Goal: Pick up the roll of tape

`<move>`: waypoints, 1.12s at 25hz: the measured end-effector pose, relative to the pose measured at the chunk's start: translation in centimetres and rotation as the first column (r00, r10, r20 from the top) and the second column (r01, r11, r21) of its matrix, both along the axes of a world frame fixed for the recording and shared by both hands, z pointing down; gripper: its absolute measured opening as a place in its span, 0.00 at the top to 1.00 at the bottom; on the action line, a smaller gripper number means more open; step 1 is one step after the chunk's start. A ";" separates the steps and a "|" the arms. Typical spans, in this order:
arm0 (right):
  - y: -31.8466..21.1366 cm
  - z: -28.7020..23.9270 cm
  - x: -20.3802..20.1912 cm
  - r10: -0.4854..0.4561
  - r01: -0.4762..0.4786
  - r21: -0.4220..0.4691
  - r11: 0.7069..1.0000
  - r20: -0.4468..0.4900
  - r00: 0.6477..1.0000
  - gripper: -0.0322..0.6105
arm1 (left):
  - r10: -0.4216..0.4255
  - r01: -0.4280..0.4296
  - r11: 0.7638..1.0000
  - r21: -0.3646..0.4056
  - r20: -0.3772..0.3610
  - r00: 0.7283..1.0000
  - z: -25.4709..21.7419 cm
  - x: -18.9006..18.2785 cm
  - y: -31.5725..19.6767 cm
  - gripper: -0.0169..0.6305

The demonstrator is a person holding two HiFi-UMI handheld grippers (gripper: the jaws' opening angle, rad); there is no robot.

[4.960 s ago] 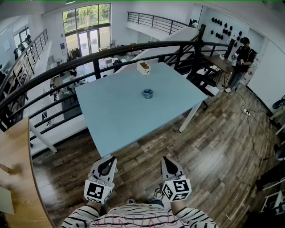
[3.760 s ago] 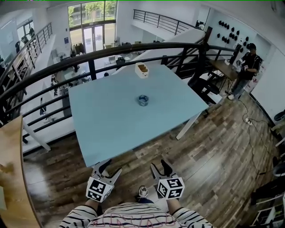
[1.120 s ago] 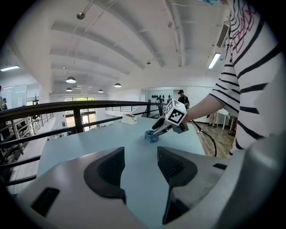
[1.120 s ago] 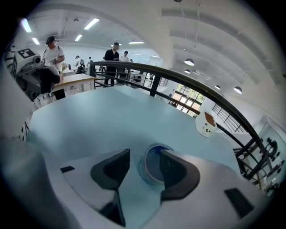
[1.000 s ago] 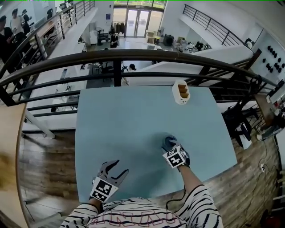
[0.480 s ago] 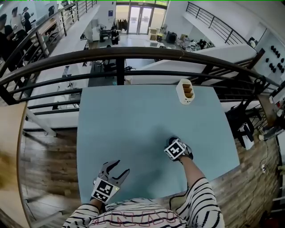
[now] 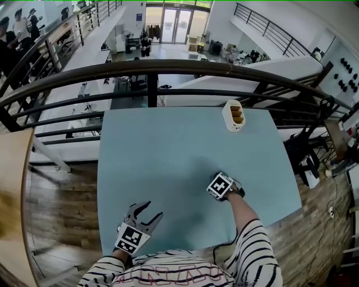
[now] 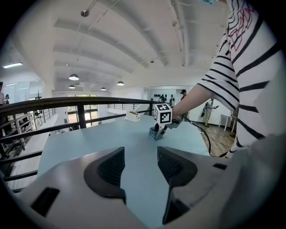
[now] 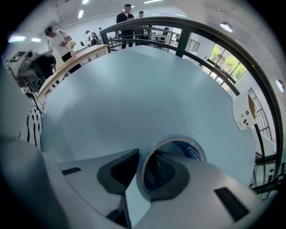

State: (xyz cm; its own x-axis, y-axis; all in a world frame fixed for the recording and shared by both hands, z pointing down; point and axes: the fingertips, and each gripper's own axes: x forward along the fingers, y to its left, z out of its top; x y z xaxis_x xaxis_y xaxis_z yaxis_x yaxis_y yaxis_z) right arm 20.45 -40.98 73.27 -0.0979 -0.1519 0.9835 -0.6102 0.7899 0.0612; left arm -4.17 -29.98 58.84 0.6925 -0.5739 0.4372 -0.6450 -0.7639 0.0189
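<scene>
The roll of tape (image 9: 196,151), grey-rimmed with a blue inside, lies flat on the light blue table (image 7: 157,151). My right gripper (image 9: 144,160) points straight down over it and its jaws are closing. One jaw is inside the ring, the other outside, with the roll's wall between them. A sliver of table still shows between the outer pad and the wall. In the head view the right gripper (image 7: 219,183) covers the roll. The left gripper view shows the roll (image 8: 153,133) under the marker cube. My left gripper (image 7: 147,209) rests open and empty near the table's front edge.
A small white box (image 7: 233,115) stands at the table's far right edge. A dark railing (image 7: 168,68) runs behind the table, with a drop to a lower floor beyond it. People (image 9: 127,13) stand at a wooden counter on the left.
My right gripper has sunk onto the tape roll and tipped to point down, and its jaws have narrowed around the roll's wall. My left gripper has stayed put.
</scene>
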 end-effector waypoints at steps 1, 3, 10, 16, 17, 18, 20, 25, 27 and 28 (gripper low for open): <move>0.0 -0.1 0.0 -0.001 0.001 0.018 1.000 -0.001 1.000 0.81 | 0.000 0.000 1.000 0.002 0.001 1.000 0.0 0.0 0.0 0.64; -0.3 -0.5 -0.2 -0.010 0.010 0.076 0.997 0.003 1.000 0.81 | 0.001 -0.001 1.000 0.008 0.000 1.000 -0.2 0.0 0.0 0.64; -0.4 -2.9 0.9 0.176 -0.209 0.275 0.938 0.142 0.974 0.83 | 0.011 -0.011 0.999 0.030 0.004 1.000 -0.9 0.2 0.3 0.64; 2.1 -6.8 1.0 0.235 -0.347 0.401 0.848 0.303 0.923 0.84 | 0.040 -0.040 0.998 0.050 0.005 0.999 -1.5 1.2 1.4 0.64; 2.7 -7.7 0.9 0.241 -0.370 0.415 0.831 0.330 0.913 0.84 | 0.046 -0.046 0.997 0.054 0.004 0.999 -1.6 1.5 1.6 0.64; 3.4 -8.5 0.9 0.247 -0.393 0.426 0.815 0.358 0.900 0.84 | 0.051 -0.051 0.997 0.059 0.003 0.999 -1.8 1.8 1.8 0.64; 4.9 -9.9 0.9 0.250 -0.431 0.445 0.785 0.409 0.878 0.84 | 0.055 -0.055 0.996 0.072 0.003 0.998 -2.2 2.4 2.2 0.64; 8.7 -13.6 0.5 0.235 -0.513 0.488 0.706 0.522 0.820 0.84 | 0.057 -0.058 0.992 0.115 0.009 0.998 -3.4 3.5 3.2 0.65; 10.4 -15.0 0.1 0.224 -0.541 0.498 0.677 0.561 0.797 0.84 | 0.064 -0.065 0.990 0.129 0.012 0.998 -3.9 3.9 3.9 0.66; 11.3 -15.7 -0.1 0.218 -0.555 0.502 0.663 0.580 0.785 0.84 | 0.065 -0.066 0.989 0.135 0.015 0.998 -4.1 4.1 4.3 0.68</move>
State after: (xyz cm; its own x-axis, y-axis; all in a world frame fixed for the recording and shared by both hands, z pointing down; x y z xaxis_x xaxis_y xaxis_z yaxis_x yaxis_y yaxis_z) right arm 20.37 -29.66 57.59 -0.2632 -0.8262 0.4981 -0.9342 0.3470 0.0821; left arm -0.07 -25.64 54.77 0.7265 -0.5820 0.3654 -0.5932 -0.7996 -0.0941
